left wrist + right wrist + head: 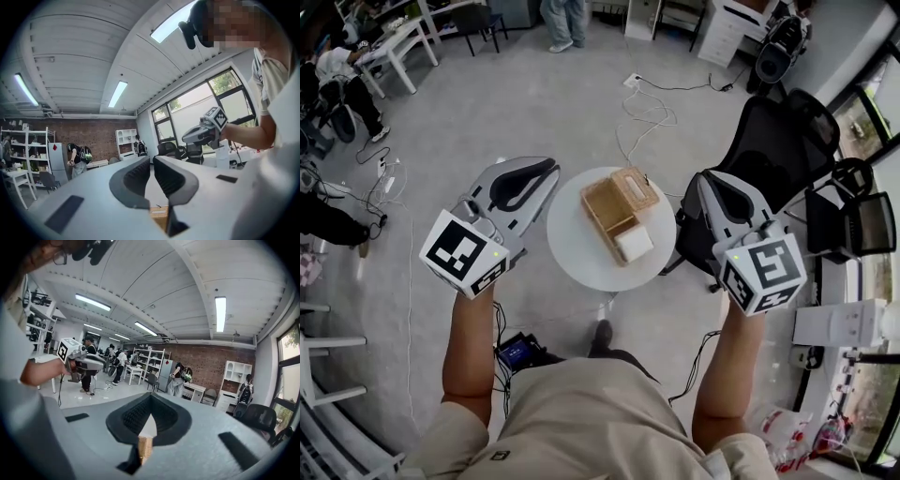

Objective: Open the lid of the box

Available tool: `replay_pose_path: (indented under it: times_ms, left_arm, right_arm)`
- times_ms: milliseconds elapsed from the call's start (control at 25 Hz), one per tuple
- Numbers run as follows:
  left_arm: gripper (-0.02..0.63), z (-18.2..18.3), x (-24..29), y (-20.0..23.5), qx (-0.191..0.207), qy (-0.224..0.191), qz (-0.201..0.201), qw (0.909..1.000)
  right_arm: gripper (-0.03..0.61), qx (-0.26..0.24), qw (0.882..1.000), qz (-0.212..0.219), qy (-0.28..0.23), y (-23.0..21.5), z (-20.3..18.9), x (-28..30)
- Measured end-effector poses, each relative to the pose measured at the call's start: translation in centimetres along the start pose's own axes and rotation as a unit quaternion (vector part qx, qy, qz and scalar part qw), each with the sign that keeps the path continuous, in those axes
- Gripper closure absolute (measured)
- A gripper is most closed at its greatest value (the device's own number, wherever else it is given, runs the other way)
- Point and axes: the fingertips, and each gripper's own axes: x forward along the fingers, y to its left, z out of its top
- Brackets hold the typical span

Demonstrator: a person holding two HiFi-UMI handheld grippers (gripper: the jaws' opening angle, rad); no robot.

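Here, the box (617, 214) sits open on the round table (571, 240).

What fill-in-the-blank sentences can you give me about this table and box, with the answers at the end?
1. The wooden box stands on a ____ white table.
2. The box's lid is ____.
3. One compartment holds a ____ block.
4. The left gripper and right gripper each hold ____.
Missing words: round; open; white; nothing.
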Motion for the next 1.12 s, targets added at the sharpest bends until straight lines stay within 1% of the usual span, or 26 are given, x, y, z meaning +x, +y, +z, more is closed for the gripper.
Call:
replay_pose_path:
  times_ms: [240, 360, 440, 520, 1120]
  left_arm:
    - [0.583, 1.7, -1.3, -0.3, 0.027, -0.006, 0.000, 0.9996]
    - [0.584, 2.0, -2.1, -0.7, 0.037, 0.007, -0.004, 0.9993]
    - [0.584, 1.6, -2.6, -0.8, 0.039, 0.025, -0.007, 0.9989]
    - [0.584, 1.4, -3.0, -0.9, 0.042, 0.033, -0.008, 0.9985]
    - [0.584, 1.4, -5.7, -1.6, 0.036, 0.034, -0.004, 0.9988]
  right_arm:
    - [0.589, -0.023, 1.000, 0.006, 0.010, 2.0, 1.5, -1.7]
    - [0.589, -0.029, 0.999, 0.012, 0.011, 3.0, 2.2, -2.2]
    - [0.589, -0.033, 0.999, 0.014, 0.011, 3.5, 2.6, -2.3]
    - [0.589, -0.036, 0.999, 0.016, 0.011, 4.0, 2.9, -2.4]
    - [0.589, -0.037, 0.999, 0.026, 0.013, 6.7, 3.5, -2.9]
